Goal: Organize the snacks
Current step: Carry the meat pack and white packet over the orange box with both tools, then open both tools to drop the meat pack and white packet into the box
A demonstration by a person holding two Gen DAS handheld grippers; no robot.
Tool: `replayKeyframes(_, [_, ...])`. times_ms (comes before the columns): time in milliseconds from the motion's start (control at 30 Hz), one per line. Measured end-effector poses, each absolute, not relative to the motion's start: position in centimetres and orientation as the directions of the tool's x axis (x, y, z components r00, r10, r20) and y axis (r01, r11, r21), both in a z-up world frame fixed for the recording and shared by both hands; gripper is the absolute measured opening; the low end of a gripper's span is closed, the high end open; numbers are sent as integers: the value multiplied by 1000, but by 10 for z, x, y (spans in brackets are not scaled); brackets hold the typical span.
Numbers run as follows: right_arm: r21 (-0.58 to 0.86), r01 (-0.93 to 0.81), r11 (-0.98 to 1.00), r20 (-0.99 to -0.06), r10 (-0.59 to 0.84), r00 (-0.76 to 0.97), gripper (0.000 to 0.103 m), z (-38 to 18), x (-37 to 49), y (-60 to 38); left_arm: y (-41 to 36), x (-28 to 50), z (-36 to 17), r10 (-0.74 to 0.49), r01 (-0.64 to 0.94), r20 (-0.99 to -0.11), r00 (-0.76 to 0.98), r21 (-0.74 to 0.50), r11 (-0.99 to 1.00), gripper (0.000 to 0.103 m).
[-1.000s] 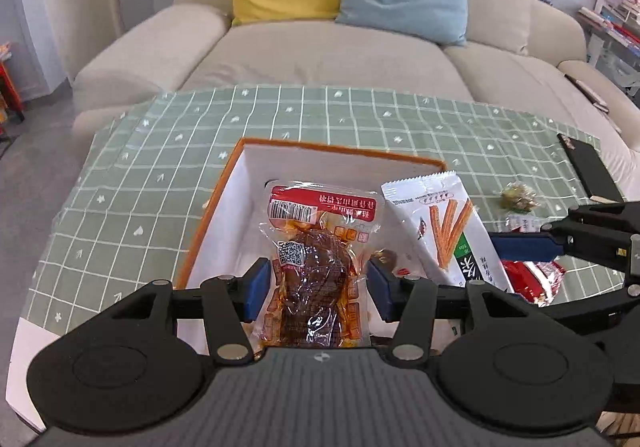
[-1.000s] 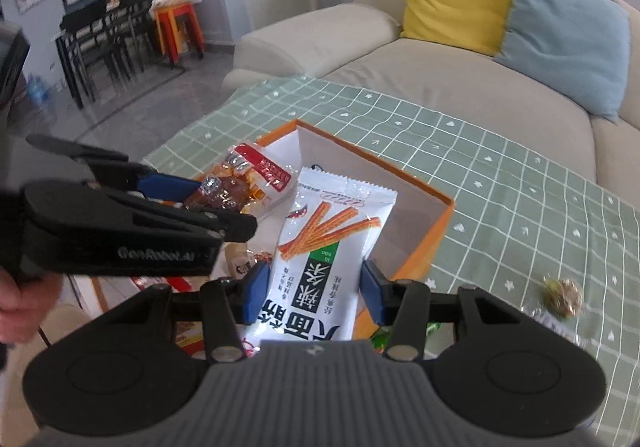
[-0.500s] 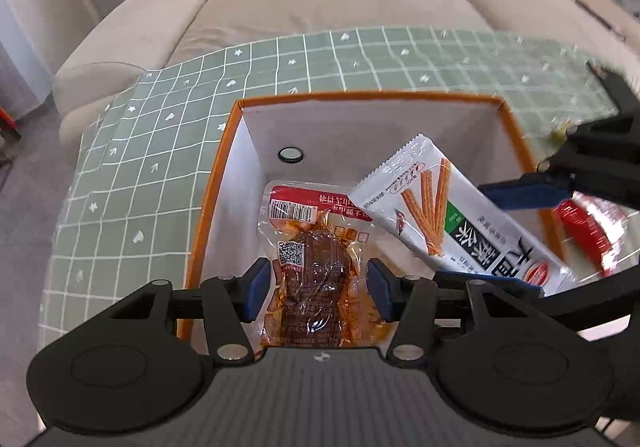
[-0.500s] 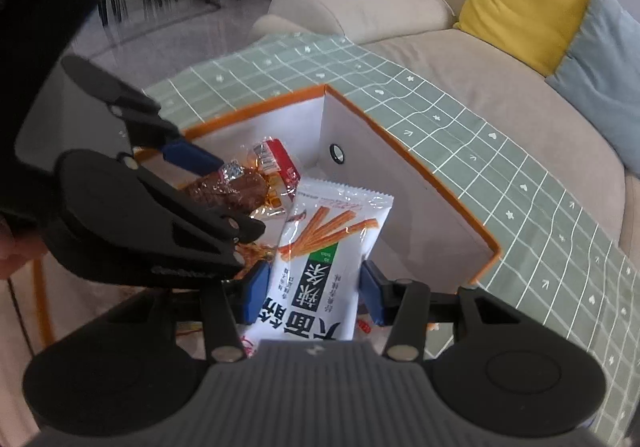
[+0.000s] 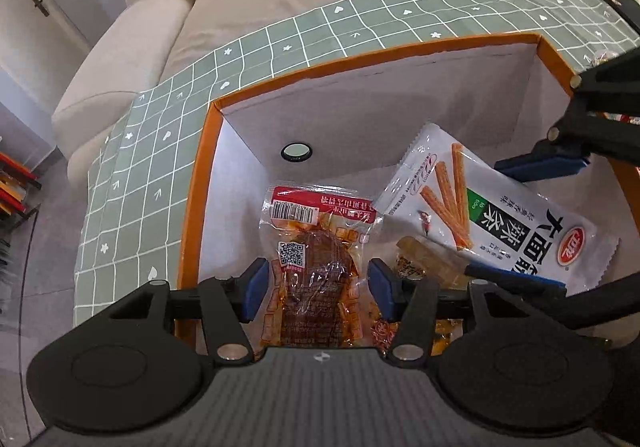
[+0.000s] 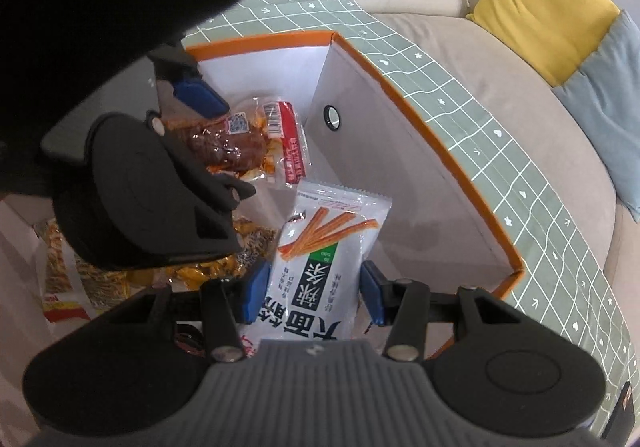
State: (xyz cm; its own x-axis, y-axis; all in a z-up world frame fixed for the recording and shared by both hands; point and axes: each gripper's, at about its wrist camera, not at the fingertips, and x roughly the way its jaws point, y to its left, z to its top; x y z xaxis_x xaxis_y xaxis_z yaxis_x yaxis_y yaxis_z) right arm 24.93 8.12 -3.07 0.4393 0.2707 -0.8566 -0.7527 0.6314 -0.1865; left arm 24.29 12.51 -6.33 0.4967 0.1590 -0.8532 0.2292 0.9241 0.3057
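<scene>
Nearest, the left gripper (image 5: 314, 289) was opening around the clear red-labelled pouch of brown meat (image 5: 314, 267), lengthwise inside the orange-rimmed white box (image 5: 400, 119); beyond, the right gripper (image 6: 314, 293) clamped the white spicy-strip packet (image 6: 320, 271) over it.

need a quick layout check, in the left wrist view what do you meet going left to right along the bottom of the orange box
box's left wall → clear meat snack pack between the opening left gripper → white spicy-strip bag in the right gripper
</scene>
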Motion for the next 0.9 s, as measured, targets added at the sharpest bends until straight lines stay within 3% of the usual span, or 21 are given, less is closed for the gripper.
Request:
replayKeyframes(300, [-185, -756, 627, -854, 278, 440, 48, -28, 244, 80, 122, 243, -64, 158, 245, -853, 498, 313, 918, 66])
replayKeyframes(467, [-180, -754, 632, -853, 281, 440, 48, -25, 243, 81, 122, 244, -66, 165, 253, -849, 502, 327, 911, 73])
replayKeyframes(633, [-175, -752, 635, -846, 294, 445, 56, -17, 242, 80, 122, 240, -66, 174, 257, -848, 500, 338, 905, 78])
replayKeyframes(700, [-176, -746, 642, -844, 292, 450, 65, -16, 242, 78, 123, 238, -65, 172, 261, -849, 500, 337, 905, 78])
replayKeyframes(900, [-178, -733, 657, -839, 288, 462, 71, -12, 238, 69, 130, 234, -56, 164, 200, -839, 519, 306, 931, 82])
